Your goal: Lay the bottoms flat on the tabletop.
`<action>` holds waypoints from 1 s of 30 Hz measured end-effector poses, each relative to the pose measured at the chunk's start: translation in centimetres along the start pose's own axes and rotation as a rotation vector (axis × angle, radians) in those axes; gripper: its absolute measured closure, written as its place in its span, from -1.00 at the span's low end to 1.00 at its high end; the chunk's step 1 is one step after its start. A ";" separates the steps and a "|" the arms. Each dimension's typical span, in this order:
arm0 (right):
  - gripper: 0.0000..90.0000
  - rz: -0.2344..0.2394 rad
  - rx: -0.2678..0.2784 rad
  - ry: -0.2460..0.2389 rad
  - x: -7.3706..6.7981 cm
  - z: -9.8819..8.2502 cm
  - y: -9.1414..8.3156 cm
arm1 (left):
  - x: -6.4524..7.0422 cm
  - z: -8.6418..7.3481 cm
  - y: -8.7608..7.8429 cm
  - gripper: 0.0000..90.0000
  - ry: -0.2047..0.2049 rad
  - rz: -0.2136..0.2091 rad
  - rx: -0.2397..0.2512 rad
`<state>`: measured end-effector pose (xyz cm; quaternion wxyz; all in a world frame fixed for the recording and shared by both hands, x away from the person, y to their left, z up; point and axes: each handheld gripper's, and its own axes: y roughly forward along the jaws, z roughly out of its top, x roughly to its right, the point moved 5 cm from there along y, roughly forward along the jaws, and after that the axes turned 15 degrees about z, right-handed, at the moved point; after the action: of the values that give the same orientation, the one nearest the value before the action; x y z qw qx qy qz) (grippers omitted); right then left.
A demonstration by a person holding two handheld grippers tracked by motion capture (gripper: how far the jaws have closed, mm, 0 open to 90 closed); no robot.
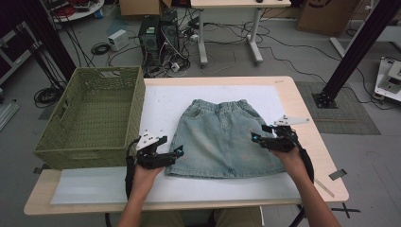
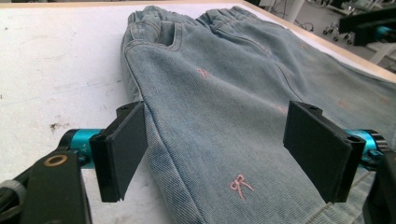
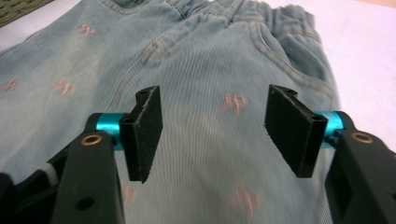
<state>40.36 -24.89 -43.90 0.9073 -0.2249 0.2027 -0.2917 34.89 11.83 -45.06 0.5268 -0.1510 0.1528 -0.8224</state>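
Observation:
A light blue denim skirt (image 1: 222,137) with small pink bows lies flat on the white sheet (image 1: 161,104), waistband toward the far side. My left gripper (image 1: 171,145) is open at the skirt's near left corner. In the left gripper view its jaws (image 2: 219,149) straddle the skirt's side edge (image 2: 224,84) without pressing on the cloth. My right gripper (image 1: 260,133) is open over the skirt's right side. In the right gripper view it (image 3: 215,130) hovers above the denim (image 3: 201,60) with nothing between the pads.
A green woven basket (image 1: 90,151) stands at the table's left end, close beside my left gripper. The wooden table edge (image 1: 307,118) runs just right of my right gripper. Beyond the table are computer towers, cables and a desk on the floor.

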 end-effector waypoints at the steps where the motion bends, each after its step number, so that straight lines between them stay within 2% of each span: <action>1: -0.16 0.001 0.004 0.008 0.2 0.5 0.7 | 0.1 0.0 0.1 -0.51 0.003 -0.001 -0.002; 4: -0.15 -0.022 -0.013 0.028 1.1 1.7 2.9 | 0.3 0.2 0.4 -0.51 0.003 -0.007 0.003; 8: -0.01 -0.048 -0.031 0.063 2.2 2.5 5.7 | 0.4 0.2 0.7 -0.51 0.001 -0.013 0.008; 12: 0.08 -0.085 -0.098 0.095 3.2 2.5 7.9 | 0.5 0.1 1.0 -0.51 0.005 -0.021 0.007; 14: 0.09 -0.104 -0.139 0.067 3.5 2.2 8.6 | 0.5 0.1 1.1 -0.51 0.009 -0.021 0.003; 16: 0.09 -0.131 -0.166 0.007 3.4 2.1 9.0 | 0.4 0.0 1.2 -0.51 0.009 -0.017 -0.001; 18: 0.08 -0.150 -0.175 -0.037 3.1 1.9 9.1 | 0.2 -0.1 1.3 -0.51 0.006 -0.017 -0.008; 19: 0.06 -0.145 -0.176 -0.035 3.1 1.9 8.9 | 0.1 -0.1 1.3 -0.51 0.001 -0.013 -0.007; 21: -0.07 -0.123 -0.174 -0.017 3.1 2.1 8.3 | -0.1 -0.1 1.2 -0.51 -0.003 -0.011 -0.008; 22: -0.08 -0.106 -0.162 0.009 3.0 2.2 7.8 | -0.1 -0.1 1.2 -0.51 -0.006 -0.012 -0.007; 24: -0.05 -0.057 -0.118 0.043 2.9 2.4 6.5 | -0.2 -0.1 1.1 -0.51 -0.005 -0.009 -0.009; 26: 0.07 -0.040 -0.079 0.061 2.7 1.9 5.1 | -0.2 -0.1 1.0 -0.51 -0.003 -0.013 -0.009; 28: 0.12 -0.070 -0.121 0.038 2.8 0.9 4.3 | -0.3 -0.1 1.0 -0.51 -0.005 -0.012 -0.011; 30: 0.11 -0.079 -0.174 0.030 2.9 -0.3 4.1 | -0.2 -0.2 1.0 -0.51 -0.006 -0.015 -0.014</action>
<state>44.19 -23.78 -46.99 0.8689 -0.3064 0.2320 -0.3120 35.72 11.67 -45.62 0.5202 -0.1584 0.1556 -0.8247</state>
